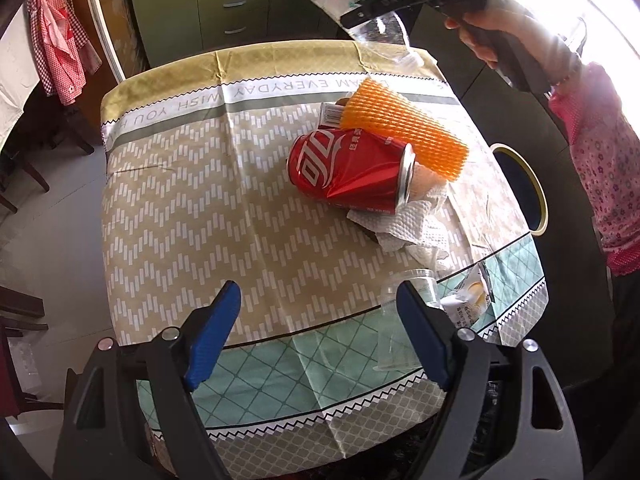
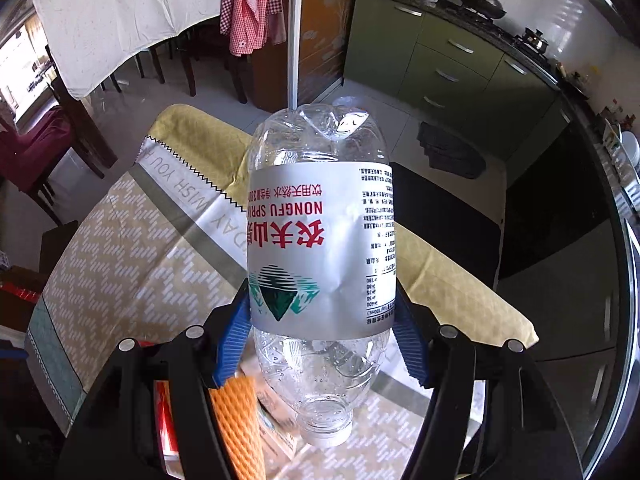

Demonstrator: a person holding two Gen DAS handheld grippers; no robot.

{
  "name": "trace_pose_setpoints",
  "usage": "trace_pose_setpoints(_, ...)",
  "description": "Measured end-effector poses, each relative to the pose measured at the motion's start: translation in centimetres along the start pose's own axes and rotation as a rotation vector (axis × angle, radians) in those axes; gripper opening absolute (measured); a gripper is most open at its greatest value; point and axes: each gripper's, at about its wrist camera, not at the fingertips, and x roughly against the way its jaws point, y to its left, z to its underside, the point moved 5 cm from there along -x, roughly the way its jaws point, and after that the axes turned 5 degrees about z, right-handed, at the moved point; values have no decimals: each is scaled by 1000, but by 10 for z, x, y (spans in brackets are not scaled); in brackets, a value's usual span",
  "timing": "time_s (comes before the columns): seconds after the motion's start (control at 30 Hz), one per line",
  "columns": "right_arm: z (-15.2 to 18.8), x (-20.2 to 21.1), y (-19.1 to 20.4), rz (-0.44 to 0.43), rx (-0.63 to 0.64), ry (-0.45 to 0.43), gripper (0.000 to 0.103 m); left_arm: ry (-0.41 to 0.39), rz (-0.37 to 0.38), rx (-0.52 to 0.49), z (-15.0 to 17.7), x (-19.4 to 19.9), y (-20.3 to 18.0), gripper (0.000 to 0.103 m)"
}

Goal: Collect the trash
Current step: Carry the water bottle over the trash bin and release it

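**Bottle lifted, most trash still on table**

An empty plastic bottle [image 2: 320,248] is clamped in the right gripper [image 2: 322,328], raised above the table [image 1: 168,184]. Still lying there: red can [image 1: 348,172], orange foam net [image 1: 404,132], tissue [image 1: 404,228], clear cup [image 1: 396,320]. Left gripper [image 1: 320,336] hovers, fingers apart, empty.

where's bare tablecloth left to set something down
Free: the wide stretch of tablecloth left of the red can, running from the lettered border down to the open left gripper. Crowded: the right side, where can, orange foam net, paper towel, clear cup and wrapper cluster. The bottle is in the right gripper.
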Motion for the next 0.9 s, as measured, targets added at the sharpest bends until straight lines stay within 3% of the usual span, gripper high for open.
trace_pose_setpoints(0.13,64,47,-42,24,-77,-3,65,-3,9,-30,-2,-1,-14,76)
trace_pose_setpoints(0.3,176,81,-114,95,-255,38,65,-10,29,-82,-7,-3,-38,77)
trace_pose_setpoints(0.57,353,57,-210,182,-551,164,65,5,32,-123,-12,-9,-69,77)
trace_pose_setpoints(0.67,389,38,-228,180,-612,197,65,7,23,-141,-10,-7,-80,77)
trace_pose_setpoints(0.87,421,5,-241,148,-659,252,66,17,-12,-139,-7,-2,-86,80)
trace_pose_setpoints(0.9,424,2,-241,147,-666,260,70,20,-19,-138,-6,-2,-86,80)
